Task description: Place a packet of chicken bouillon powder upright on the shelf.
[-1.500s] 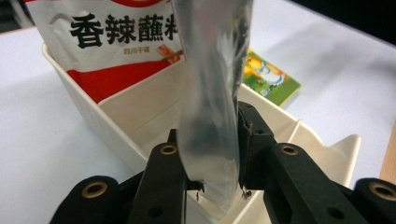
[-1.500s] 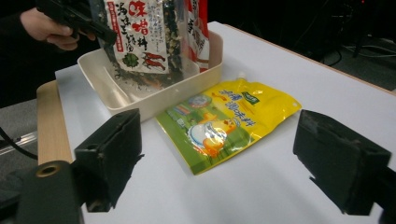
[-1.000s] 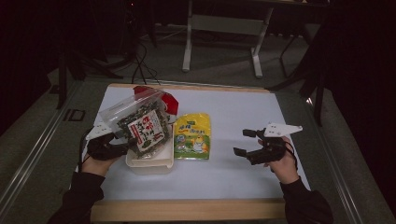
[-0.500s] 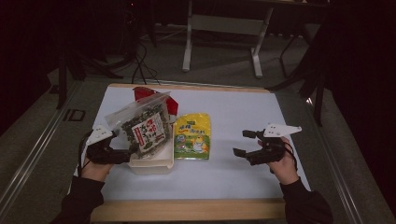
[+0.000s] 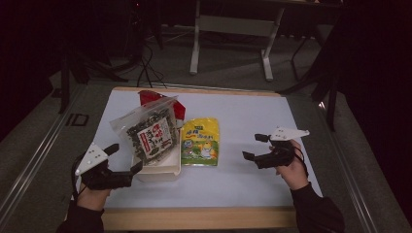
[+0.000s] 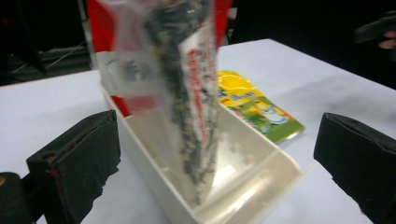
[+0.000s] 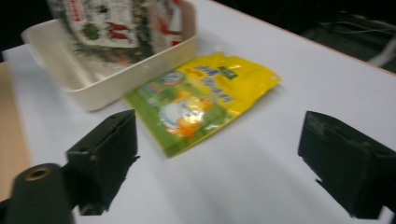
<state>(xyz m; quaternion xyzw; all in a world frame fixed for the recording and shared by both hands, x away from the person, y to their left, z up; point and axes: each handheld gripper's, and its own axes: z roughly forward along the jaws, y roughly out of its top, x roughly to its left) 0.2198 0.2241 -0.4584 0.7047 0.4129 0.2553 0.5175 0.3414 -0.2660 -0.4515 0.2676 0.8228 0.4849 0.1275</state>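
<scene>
A clear bag of dark seaweed snack with a red-and-white label [image 5: 149, 134] stands tilted in a cream tray [image 5: 156, 173], its bottom edge on the tray floor [image 6: 187, 93]. My left gripper [image 5: 125, 158] is open at the tray's near left corner, and its jaws flank the tray end [image 6: 217, 158] without touching the bag. A yellow-green pouch [image 5: 200, 141] lies flat just right of the tray. My right gripper [image 5: 251, 146] is open above the table to the right of the pouch [image 7: 205, 102], with nothing between its jaws [image 7: 226, 158].
A red packet [image 5: 179, 108] lies behind the tray, partly hidden by the bag. The white table top [image 5: 252, 116] has a wooden front edge [image 5: 194, 218]. Dark floor, cables and a stand's legs [image 5: 265, 58] lie beyond the far edge.
My left gripper has drawn back from the bag toward the near edge and a little lower. The bag stays standing in the tray. The right gripper has barely moved.
</scene>
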